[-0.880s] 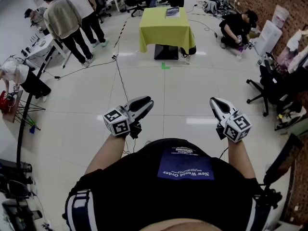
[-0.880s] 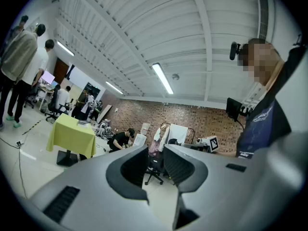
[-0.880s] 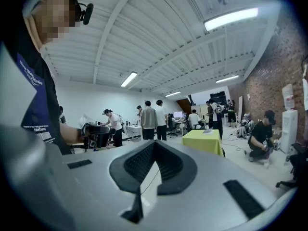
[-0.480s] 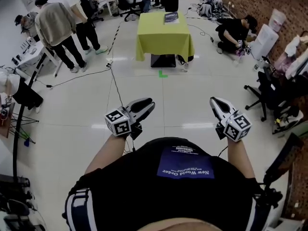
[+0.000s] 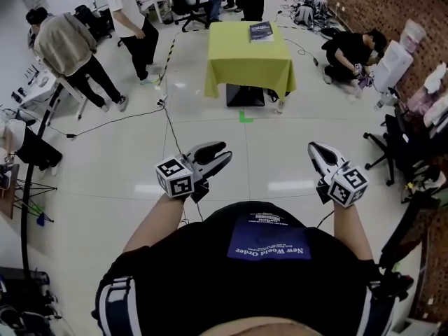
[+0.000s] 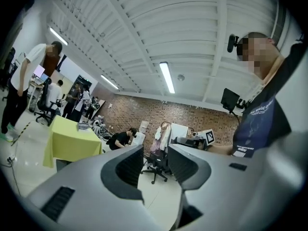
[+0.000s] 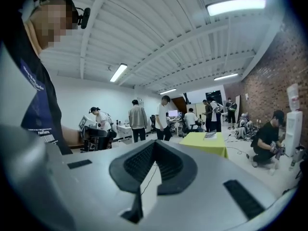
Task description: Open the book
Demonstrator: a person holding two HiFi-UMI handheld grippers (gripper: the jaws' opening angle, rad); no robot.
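Table (image 5: 241, 47) nearer than before; book (image 5: 261, 31) atop, long axis front-to-back.

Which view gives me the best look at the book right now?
The head view: the book is seen from above, lying flat on the yellow table. Both gripper views show it only edge-on, small and far off.

A square table under a yellow-green cloth (image 5: 246, 65) stands on the white glossy tiled floor (image 5: 105, 166), and the cloth hangs down over its sides. On the cloth, near the far right corner, lies one dark flat book (image 5: 261, 31). On the floor just before the table is a small green tape mark (image 5: 244, 116), and a thin black cable (image 5: 171, 128) runs over the tiles.
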